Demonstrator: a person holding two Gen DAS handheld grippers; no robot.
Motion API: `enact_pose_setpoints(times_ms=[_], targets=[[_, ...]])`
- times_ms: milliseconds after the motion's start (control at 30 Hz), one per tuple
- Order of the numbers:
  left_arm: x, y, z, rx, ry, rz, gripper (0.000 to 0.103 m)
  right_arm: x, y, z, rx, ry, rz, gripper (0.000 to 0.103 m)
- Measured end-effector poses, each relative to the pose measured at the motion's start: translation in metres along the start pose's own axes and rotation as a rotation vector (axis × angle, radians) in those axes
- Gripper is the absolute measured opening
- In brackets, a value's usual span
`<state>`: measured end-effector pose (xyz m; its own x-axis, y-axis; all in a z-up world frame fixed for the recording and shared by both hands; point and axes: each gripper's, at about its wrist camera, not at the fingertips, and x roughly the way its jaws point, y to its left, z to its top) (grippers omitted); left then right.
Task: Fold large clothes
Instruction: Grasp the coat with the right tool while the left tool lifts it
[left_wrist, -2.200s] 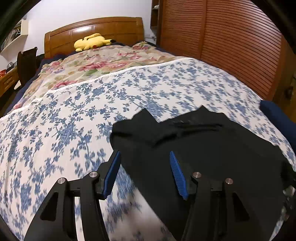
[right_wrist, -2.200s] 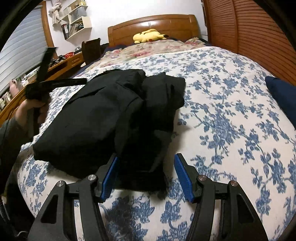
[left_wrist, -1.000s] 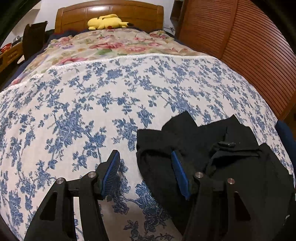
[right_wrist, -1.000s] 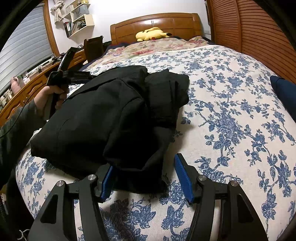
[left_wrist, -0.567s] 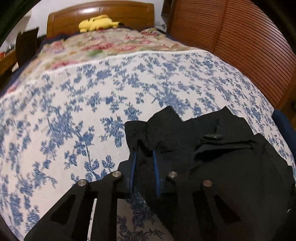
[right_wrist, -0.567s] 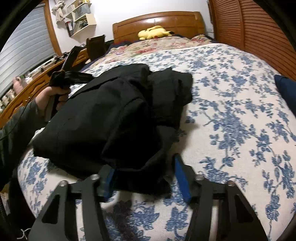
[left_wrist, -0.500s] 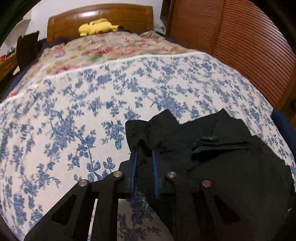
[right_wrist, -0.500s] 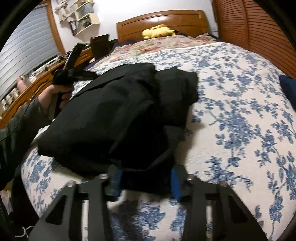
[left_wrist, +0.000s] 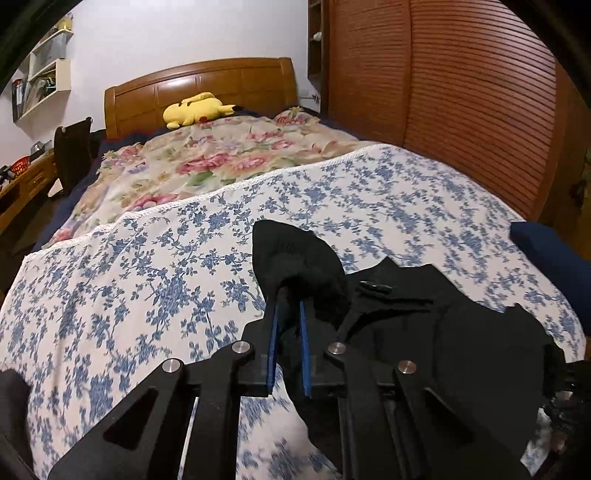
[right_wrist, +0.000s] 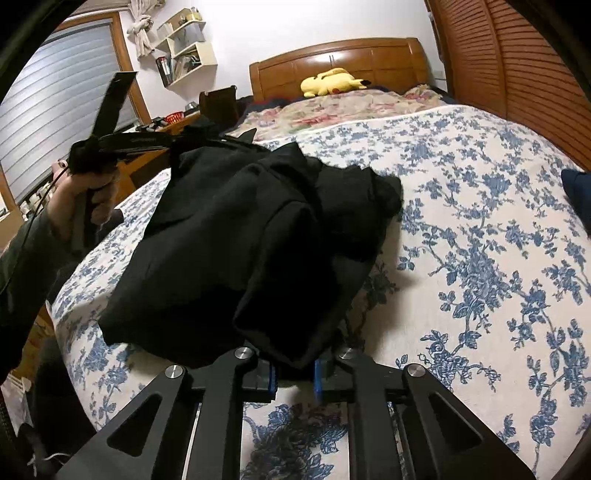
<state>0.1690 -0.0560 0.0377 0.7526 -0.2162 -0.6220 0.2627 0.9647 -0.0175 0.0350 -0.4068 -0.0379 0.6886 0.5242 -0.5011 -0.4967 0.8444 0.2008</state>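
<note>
My left gripper was clamped on a corner of the black garment, the fold poking up at 12 o'clock past the blue pads. My right gripper pinched the garment's near edge. The garment lay bunched on the blue-flowered bedspread. A yellow plush sat at 11 o'clock by the headboard; a louvred wardrobe stood at 2 o'clock.

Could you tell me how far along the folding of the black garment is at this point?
Early. Done: both tongs have a grip, the left tongs shut on a raised corner of the black garment, the right tongs on its near edge. Left: it is bunched on the bedspread, with no neat fold showing.
</note>
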Motion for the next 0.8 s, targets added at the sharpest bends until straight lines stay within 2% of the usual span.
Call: enact_pose_setpoints(times_ms=[133,467,800], targets=[[-0.027,-0.011,-0.008,0.014,-0.027,0.013,0.01,-0.009,0.001,-0.002,0.0,-0.028,0.003,0.012],[-0.065,-0.038,-0.019,0.071,-0.058,0.035,0.009,-0.032,-0.001,-0.008,0.002,-0.09,-0.004,0.011],[-0.088,-0.08,-0.015,0.14,-0.105,0.008,0.008,-0.065,-0.012,-0.006,0.013,-0.163,-0.053,0.01]])
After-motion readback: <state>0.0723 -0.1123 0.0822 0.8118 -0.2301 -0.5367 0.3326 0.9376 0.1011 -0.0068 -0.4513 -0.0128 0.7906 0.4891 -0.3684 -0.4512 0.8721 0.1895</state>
